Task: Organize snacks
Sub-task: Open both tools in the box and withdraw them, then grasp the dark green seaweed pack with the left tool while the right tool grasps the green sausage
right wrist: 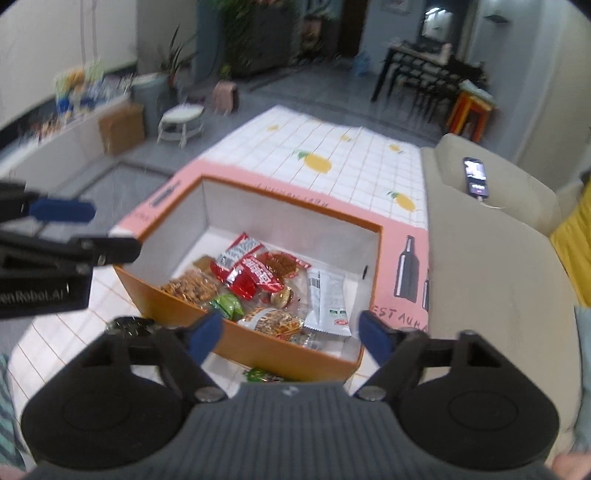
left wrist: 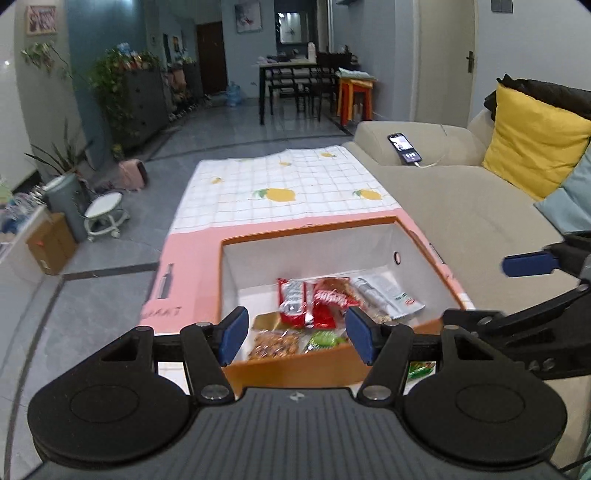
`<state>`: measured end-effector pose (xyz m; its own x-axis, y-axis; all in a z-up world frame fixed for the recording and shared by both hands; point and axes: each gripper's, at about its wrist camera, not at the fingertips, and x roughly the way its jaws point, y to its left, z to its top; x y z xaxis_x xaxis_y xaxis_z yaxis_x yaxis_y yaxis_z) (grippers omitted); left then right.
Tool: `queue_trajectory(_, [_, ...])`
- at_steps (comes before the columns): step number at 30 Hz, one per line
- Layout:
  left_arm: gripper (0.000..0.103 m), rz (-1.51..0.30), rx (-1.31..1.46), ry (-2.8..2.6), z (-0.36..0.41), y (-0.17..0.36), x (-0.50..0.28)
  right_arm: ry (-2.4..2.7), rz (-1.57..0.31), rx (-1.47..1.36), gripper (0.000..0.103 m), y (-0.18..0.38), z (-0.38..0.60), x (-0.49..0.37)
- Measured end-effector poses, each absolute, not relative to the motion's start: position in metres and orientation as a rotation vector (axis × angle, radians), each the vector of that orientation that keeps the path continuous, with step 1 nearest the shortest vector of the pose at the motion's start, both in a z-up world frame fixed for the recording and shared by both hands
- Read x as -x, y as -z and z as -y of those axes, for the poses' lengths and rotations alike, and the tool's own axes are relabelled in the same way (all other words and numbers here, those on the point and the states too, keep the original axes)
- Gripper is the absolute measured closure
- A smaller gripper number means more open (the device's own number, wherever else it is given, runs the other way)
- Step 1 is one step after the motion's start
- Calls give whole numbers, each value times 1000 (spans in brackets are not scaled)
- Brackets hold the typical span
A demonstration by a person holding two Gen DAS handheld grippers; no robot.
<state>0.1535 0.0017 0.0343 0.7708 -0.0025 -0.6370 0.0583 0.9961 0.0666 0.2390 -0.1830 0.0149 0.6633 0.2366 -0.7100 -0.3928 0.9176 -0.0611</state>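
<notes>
the tabletop point(left wrist: 236, 206) is covered by a white grid-pattern cloth point(right wrist: 354, 162) with lemon prints and a pink printed band. an orange open box point(right wrist: 280, 354) rests directly on the cloth. a green-wrapped snack point(right wrist: 264, 374) lies on the cloth just beside the box's near wall.

Both views are evenly lit by soft indoor light, with no hard shadows. The strong fisheye lens bends walls and floor lines, and the corners fall off to black. The left wrist view is fairly sharp, though the box point(left wrist: 295, 369) rim smears slightly. The right wrist view is blurred throughout, worst in the background. A bright mirror point(left wrist: 291, 27) glares far back.
</notes>
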Motion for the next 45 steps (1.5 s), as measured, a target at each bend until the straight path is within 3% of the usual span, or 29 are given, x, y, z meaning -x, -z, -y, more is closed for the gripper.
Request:
queue_trajectory(11, [32, -682, -115, 54, -11, -4, -91, -234, -691, -10, 23, 22, 198, -156])
queue_trajectory(17, [32, -867, -41, 139, -24, 33, -92, -178, -736, -17, 23, 67, 196, -140])
queue_trajectory(25, [32, -895, -26, 96, -28, 57, -104, -200, -937, -36, 30, 120, 194, -157])
queue_trajectory(36, [23, -892, -67, 42, -52, 69, -145, -216, -946, 19, 30, 139, 191, -192])
queue_trajectory(45, [23, -922, -141, 105, -63, 106, -185, -269, -907, 128, 30, 157, 201, -240])
